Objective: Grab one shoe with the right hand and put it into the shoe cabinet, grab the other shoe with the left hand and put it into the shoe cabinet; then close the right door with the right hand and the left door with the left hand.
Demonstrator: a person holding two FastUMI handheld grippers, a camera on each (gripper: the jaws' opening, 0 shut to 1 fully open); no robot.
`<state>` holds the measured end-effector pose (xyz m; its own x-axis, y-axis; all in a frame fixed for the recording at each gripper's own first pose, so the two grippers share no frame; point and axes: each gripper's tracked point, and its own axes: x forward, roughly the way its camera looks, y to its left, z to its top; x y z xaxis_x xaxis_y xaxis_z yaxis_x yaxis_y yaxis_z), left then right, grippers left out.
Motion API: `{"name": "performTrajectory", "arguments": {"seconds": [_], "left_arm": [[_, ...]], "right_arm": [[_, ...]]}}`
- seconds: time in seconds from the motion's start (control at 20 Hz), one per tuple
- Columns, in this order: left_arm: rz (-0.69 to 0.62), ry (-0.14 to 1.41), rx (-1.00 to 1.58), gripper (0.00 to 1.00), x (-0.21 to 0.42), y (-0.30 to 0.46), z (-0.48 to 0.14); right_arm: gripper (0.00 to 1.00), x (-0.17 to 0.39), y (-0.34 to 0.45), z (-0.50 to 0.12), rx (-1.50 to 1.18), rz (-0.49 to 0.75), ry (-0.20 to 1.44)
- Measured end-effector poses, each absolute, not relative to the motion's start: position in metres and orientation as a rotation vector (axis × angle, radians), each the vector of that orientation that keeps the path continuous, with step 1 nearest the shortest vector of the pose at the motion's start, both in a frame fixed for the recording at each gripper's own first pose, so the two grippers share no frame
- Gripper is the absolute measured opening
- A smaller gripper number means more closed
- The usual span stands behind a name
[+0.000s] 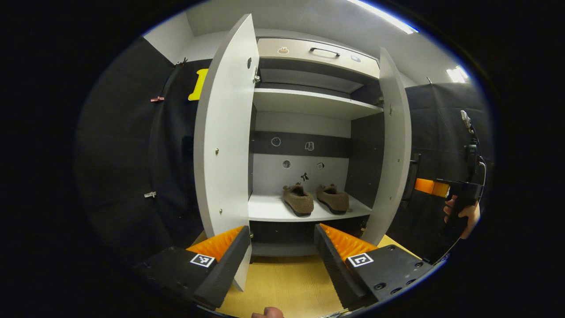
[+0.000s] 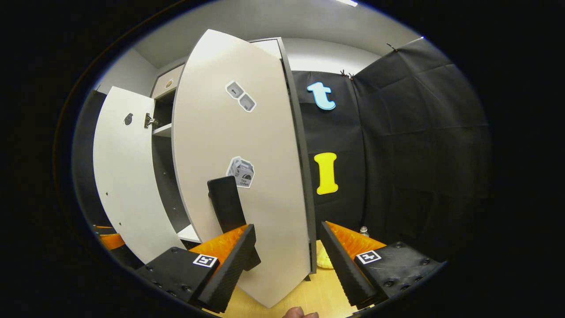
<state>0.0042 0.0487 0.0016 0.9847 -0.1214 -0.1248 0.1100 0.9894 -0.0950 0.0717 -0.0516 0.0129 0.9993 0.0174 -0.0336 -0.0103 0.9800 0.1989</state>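
A: What does the left gripper view show?

B: The cabinet [image 1: 309, 106] stands open. Both shoes [image 1: 298, 199] sit side by side on its lower shelf [image 1: 269, 212], so stowing looks done. The left gripper [image 1: 282, 251] hangs back with fingers spread, empty, facing the gap between the left door [image 1: 225, 132] and the right door [image 1: 395, 150]. The right gripper [image 1: 430, 187] waits beyond the right door, on its outer side.

A: And the right gripper view?

B: The right gripper [image 2: 287, 256] has fingers spread around the right door's [image 2: 242, 176] lower edge, near its handle [image 2: 227, 203], probably to push it closed. The left door [image 2: 126, 185] stays wide open.
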Motion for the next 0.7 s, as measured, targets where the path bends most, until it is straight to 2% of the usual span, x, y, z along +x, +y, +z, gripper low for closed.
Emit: {"name": "performTrajectory", "arguments": {"seconds": [0.35,0.7], "left_arm": [[-0.048,0.107,-0.088,0.93,0.001,0.09,0.01],[0.125,0.055,-0.062,0.93,0.006,0.189,0.029]], "right_arm": [[0.98,0.067,0.018,0.001,0.175,0.135,0.071],[0.98,0.054,0.055,-0.007,0.172,0.196,0.105]]}}
